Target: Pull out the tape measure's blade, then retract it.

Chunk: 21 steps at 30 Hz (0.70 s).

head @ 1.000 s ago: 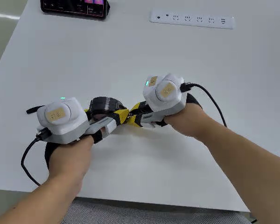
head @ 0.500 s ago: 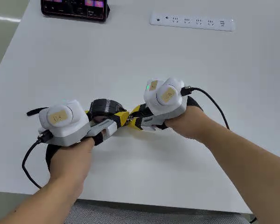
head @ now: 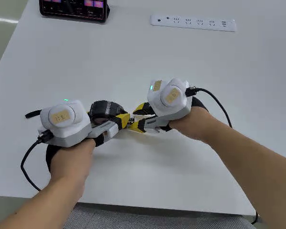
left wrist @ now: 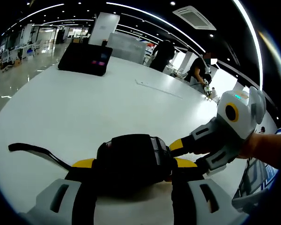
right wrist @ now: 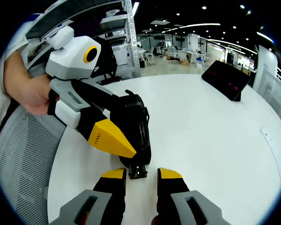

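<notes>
On the white table (head: 238, 95), the left gripper (head: 115, 120) clasped the black tape measure (head: 104, 109); the right gripper (head: 136, 118) faced it from 3 o'clock, yellow tips parted. A tablet (head: 74, 8) lay at 11 o'clock, a power strip (head: 193, 22) at 1 o'clock

Head view: from above, facing forward and down across white table (head: 133, 57); work close, lower half of frame. Left gripper view: low over tabletop, right behind tape measure (left wrist: 131, 159), facing table's far end. Right gripper view: equally low, just beside same case, facing it from other end. Shared by all three: tape measure, dark tablet (head: 74, 8), tabletop.
</notes>
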### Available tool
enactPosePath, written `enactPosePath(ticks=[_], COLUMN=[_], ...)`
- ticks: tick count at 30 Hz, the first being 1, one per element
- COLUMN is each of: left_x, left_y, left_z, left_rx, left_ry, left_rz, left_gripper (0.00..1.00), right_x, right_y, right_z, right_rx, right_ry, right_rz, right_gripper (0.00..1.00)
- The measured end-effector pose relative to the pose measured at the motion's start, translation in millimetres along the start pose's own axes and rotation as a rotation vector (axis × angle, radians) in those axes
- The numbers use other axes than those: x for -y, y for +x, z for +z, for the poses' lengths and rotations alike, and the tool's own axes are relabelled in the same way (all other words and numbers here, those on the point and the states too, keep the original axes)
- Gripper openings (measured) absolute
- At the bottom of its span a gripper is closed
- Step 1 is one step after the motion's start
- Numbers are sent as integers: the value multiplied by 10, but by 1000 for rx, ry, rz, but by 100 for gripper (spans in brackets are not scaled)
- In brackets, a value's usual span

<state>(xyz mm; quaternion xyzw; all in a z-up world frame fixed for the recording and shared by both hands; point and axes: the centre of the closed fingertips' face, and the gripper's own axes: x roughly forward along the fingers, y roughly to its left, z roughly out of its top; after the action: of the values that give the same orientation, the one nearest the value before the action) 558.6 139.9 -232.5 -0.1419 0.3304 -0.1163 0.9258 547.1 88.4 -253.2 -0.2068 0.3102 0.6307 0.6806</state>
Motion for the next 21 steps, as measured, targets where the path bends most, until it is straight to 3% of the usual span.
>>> enactPosePath(ticks=[4, 7, 10, 21], left_x=[-7, -16, 0, -1], left_y=[-31, -48, -66, -85], left_z=[71, 84, 96, 71], left_rx=[27, 16, 15, -5], left_ry=[-9, -29, -4, -7], left_rz=[-6, -12, -12, -19], left_gripper=[60, 58, 57, 56], right_x=[-2, -4, -11, -17], right_y=[-14, -12, -14, -55], right_z=[6, -23, -19, 29], right_rx=[5, -7, -4, 22], right_ry=[2, 16, 21, 47], right_rz=[-7, -11, -16, -29], right_gripper=[30, 33, 35, 38])
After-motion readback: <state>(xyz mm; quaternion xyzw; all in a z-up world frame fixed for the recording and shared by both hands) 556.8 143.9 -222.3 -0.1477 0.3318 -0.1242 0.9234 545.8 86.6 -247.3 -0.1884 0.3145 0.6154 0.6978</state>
